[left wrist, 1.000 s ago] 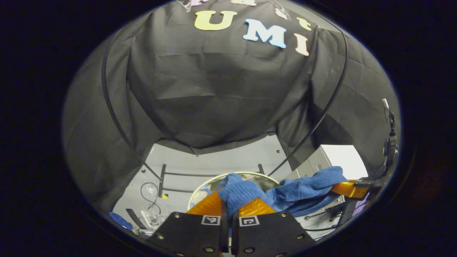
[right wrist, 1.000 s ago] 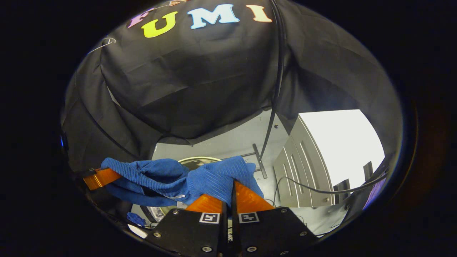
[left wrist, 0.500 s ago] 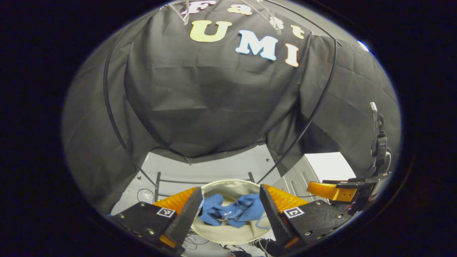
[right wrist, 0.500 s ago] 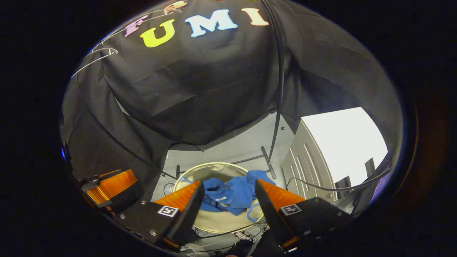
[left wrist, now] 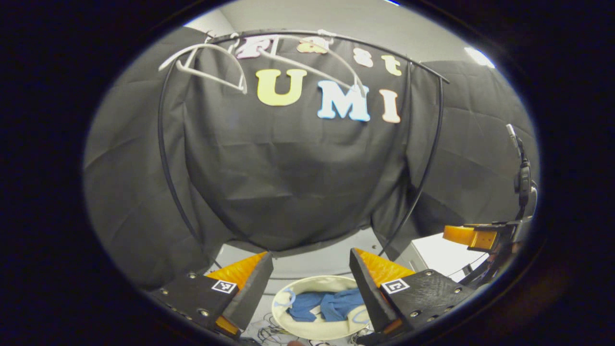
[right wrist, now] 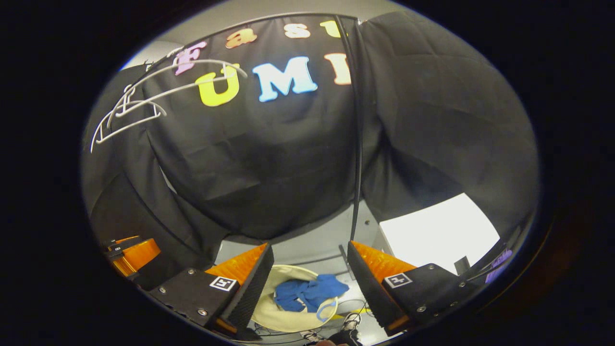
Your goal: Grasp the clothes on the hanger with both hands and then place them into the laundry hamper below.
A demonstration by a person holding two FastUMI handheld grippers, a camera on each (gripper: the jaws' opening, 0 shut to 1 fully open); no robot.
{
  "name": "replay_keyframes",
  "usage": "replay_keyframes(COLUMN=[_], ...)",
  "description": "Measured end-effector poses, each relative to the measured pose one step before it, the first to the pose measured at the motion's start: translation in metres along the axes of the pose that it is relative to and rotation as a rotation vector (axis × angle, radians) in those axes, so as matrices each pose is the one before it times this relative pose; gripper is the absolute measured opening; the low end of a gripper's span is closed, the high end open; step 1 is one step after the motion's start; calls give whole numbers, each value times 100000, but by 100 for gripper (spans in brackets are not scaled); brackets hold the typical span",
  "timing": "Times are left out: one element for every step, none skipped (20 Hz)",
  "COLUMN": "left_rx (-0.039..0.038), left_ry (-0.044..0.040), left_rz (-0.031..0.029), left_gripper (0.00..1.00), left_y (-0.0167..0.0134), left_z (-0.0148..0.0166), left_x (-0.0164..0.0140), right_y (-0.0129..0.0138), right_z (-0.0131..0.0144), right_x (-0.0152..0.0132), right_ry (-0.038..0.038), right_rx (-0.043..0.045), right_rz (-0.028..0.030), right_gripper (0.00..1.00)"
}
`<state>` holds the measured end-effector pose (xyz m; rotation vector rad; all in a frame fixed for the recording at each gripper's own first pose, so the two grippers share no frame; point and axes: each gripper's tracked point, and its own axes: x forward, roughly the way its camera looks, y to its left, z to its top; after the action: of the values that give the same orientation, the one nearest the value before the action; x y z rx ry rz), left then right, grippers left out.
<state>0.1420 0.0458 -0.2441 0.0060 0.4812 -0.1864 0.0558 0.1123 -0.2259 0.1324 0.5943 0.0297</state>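
Note:
The blue garment [left wrist: 325, 305] lies crumpled inside the round cream laundry hamper [left wrist: 317, 331] on the floor, far below both grippers. In the right gripper view the same blue garment [right wrist: 307, 293] rests in the hamper [right wrist: 269, 315], one corner draped over the rim. My left gripper [left wrist: 310, 281] is open with nothing between its orange fingers. My right gripper [right wrist: 307, 274] is open and holds nothing as well. White bare hangers [left wrist: 216, 62] hang from the black rail at the upper left; those hangers [right wrist: 144, 103] appear again in the right gripper view.
The other gripper's orange finger [left wrist: 463, 235] shows at the right edge of the left gripper view. A black curved rack tube [left wrist: 166, 158] frames the booth cloth. A white cabinet [right wrist: 437, 235] stands right of the hamper. Cables [left wrist: 264, 331] lie on the floor.
Both grippers opened and released the blue garment, which dropped into the hamper. Both have since risen, so the hamper looks smaller and the hangers have come into view.

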Motion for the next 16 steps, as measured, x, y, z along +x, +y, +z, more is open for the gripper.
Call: replay_keyframes(left_rx=[1113,1041,693,266,145,9,-222,-490,-289,-338,-431,-922,-757,-140,240,-273], left_ry=[-1586,-1896,-2512,-3069,-3048,-3285,-3642,-3655,-2944,-2623,-3012,-3800,-3984,-4167,-4545,-4170], left_rz=[460,1326,1064,585,588,407,376,527,409,483,454,114,-201,449,1535,1702], left_gripper=[96,95,95,95,94,94,93,93,96,95,95,95,95,95,95,95], left_y=[-49,409,280,208,72,198,152,342,255,301,-30,-154,-136,278,526,486], left_z=[1253,1514,2204,1877,2115,1924,2030,2092,1803,1770,1441,1632,1410,1531,1731,1613], left_x=[-641,-567,-950,-482,-512,-674,-685,-659,-572,-621,-699,-900,-994,-651,-646,-621], right_y=[-306,-452,-285,-173,-237,-263,-368,-384,-266,-415,-387,-439,-673,-849,-650,-333], right_z=[1597,1754,1562,1727,1508,1693,1747,1787,1347,1181,1243,1457,1623,1755,1280,1260], right_x=[-608,-628,-409,-658,-568,-408,-534,-534,-739,-419,-610,-642,-732,-645,-469,-592], right_ry=[-3700,-3486,-3459,-3323,-3373,-3561,-4020,-4152,-3695,-3197,-3349,-3648,-5089,-5353,-4601,-3805], right_rx=[-831,-773,-600,-345,-390,-560,-785,-857,-710,-297,-98,-258,-267,-392,-549,-644], right_rz=[-756,-550,-194,-243,-356,-573,-579,-606,-660,-586,-405,-788,-2221,-2475,-1708,-864], right_gripper=[95,95,95,96,92,92,92,92,92,95,100,97,94,91,91,91])
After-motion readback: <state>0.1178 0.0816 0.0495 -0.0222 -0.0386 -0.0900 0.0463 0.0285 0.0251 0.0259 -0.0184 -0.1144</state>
